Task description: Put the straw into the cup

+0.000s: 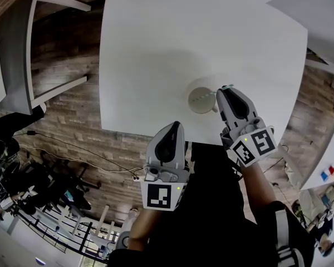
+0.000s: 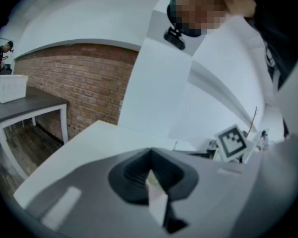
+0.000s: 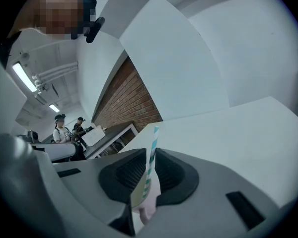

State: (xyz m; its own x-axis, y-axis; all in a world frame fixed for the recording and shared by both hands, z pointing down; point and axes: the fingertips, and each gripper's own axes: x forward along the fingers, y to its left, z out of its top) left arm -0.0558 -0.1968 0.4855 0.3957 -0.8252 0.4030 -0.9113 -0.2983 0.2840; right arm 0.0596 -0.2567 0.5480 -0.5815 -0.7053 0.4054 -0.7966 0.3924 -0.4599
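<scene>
White square tabletop (image 1: 156,49) fills the head view. Round white paper cup (image 1: 199,105) stands near its 5 o'clock edge. Right gripper (image 1: 225,91), at the cup's 3 o'clock, pinches a teal-and-white striped paper straw (image 3: 151,158), which apparently reaches over the cup mouth. Left gripper (image 1: 174,125), at the cup's 7 o'clock, is pressed together.

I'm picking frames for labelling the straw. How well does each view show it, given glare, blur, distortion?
Head view: the straw is tiny, the cup pale against the bright white table, edges bowed by the lens. Right gripper view: stripes readable in the right hand-held gripper, slightly soft. Left gripper view: no straw, foreground blurred.
</scene>
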